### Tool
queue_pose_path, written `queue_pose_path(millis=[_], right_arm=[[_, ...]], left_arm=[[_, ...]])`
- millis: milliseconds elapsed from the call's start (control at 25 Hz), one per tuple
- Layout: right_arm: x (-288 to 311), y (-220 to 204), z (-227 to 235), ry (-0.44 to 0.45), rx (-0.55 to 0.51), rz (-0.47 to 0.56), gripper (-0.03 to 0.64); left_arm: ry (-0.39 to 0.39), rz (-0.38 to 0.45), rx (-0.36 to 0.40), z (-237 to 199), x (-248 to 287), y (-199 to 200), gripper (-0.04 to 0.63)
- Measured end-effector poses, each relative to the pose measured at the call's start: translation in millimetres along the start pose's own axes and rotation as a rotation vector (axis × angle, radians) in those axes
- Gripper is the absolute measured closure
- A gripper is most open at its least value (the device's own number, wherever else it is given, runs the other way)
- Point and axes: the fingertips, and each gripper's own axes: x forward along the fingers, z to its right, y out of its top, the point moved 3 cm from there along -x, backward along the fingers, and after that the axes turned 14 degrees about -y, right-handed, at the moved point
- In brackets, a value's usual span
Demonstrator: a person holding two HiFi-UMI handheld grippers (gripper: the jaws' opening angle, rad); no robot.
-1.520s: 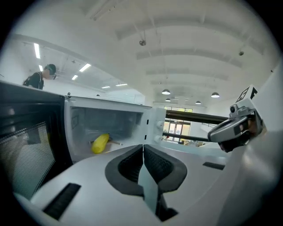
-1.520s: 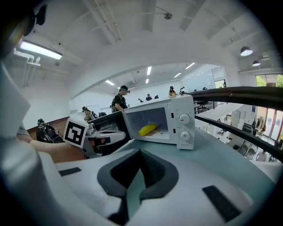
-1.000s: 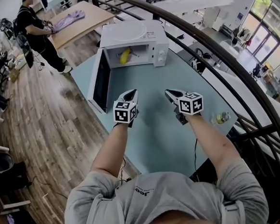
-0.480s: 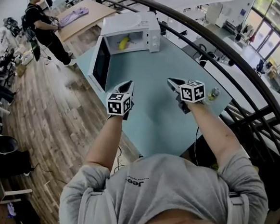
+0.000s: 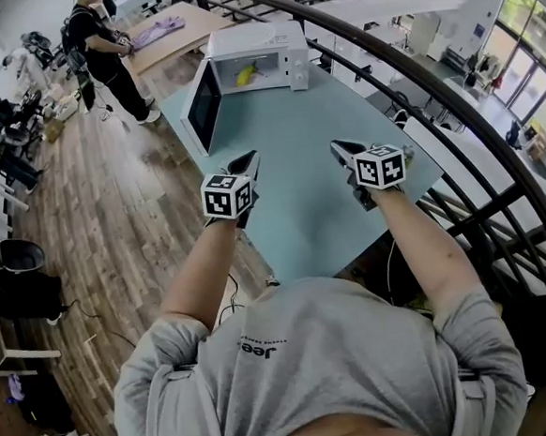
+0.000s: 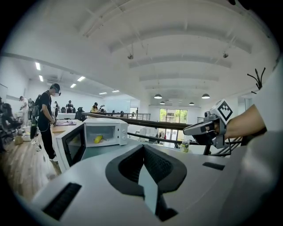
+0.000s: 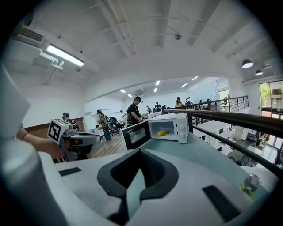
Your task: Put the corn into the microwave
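Observation:
A yellow corn cob (image 5: 246,73) lies inside the white microwave (image 5: 264,42) at the far end of the teal table (image 5: 300,201). The microwave's door (image 5: 203,105) stands open to the left. My left gripper (image 5: 249,158) and right gripper (image 5: 337,146) hover side by side over the table's near half, well short of the microwave, both shut and empty. The left gripper view shows its jaws (image 6: 143,148) closed, with the corn (image 6: 98,139) far ahead. In the right gripper view the jaws (image 7: 140,152) are closed too, and the corn (image 7: 162,132) is distant.
A dark curved railing (image 5: 423,97) runs along the table's right side. A small can (image 7: 250,182) stands near the table's right edge. A person (image 5: 109,46) stands at a wooden table beyond the microwave's left. Wooden floor lies left of the table.
Both grippers have pulled back from the microwave toward my body and risen a little. The microwave now sits farther off in the head view. The corn stays inside.

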Motion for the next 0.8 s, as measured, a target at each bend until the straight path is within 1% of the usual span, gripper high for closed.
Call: queue_pose_path(millis=[240, 440, 640, 800], right_arm=[[-48, -7, -18, -0.005, -0.058, 0.025, 0.600], [-69, -22, -37, 0.006, -0.043, 0.021, 0.600], [-75, -26, -61, -0.002, -0.061, 0.016, 0.600], [-65, -21, -84, -0.030, -0.050, 0.025, 0.600]], left_arm=[[0.010, 0.016, -0.002, 43, -45, -7, 0.577], [0.018, 0.016, -0.024, 57, -78, -20, 0.577], [0.007, 0.027, -0.026, 53, -109, -26, 0.577], [-0.030, 0.036, -0.014, 32, -135, -21, 0.577]])
